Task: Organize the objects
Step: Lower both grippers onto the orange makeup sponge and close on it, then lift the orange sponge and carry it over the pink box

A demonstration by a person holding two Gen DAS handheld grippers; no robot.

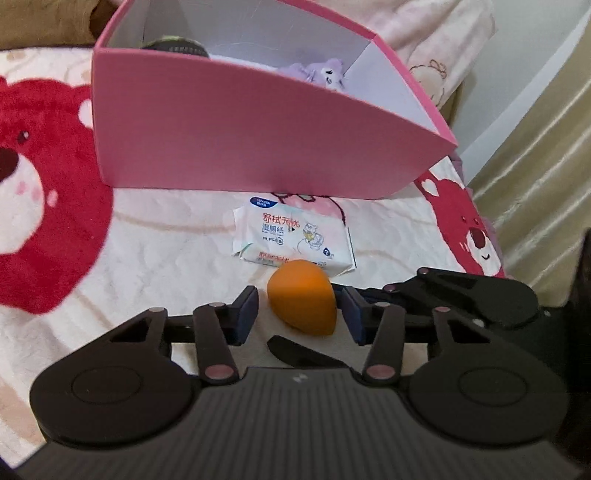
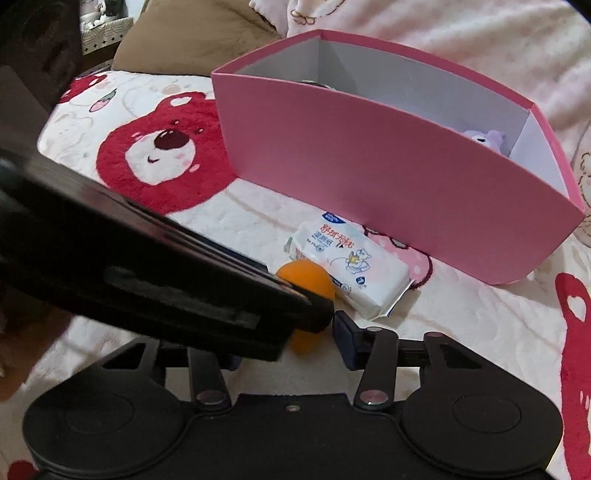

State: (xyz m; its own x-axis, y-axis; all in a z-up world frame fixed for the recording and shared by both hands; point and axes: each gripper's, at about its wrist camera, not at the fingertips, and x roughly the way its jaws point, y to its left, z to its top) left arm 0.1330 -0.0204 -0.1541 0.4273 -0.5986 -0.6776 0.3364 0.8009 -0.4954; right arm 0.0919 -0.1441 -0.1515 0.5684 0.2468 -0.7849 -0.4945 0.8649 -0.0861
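An orange egg-shaped sponge (image 1: 302, 297) lies on the bear-print blanket, between the fingers of my left gripper (image 1: 301, 314), which is open around it with a gap on each side. A white wet-wipes pack (image 1: 293, 236) lies just beyond it. A pink box (image 1: 258, 140) stands behind, with a purple plush toy (image 1: 325, 72) and a dark round object (image 1: 173, 46) inside. In the right wrist view the sponge (image 2: 308, 278) is partly hidden by the left gripper's body (image 2: 166, 288). My right gripper (image 2: 291, 339) is open close behind the sponge. The wipes pack (image 2: 351, 266) and the box (image 2: 388, 192) show there too.
The blanket (image 1: 147, 251) carries red bear prints and covers a bed. A beige curtain (image 1: 546, 155) hangs at the right. A brown cushion (image 2: 192, 40) and pale pink bedding (image 2: 443, 26) lie behind the box.
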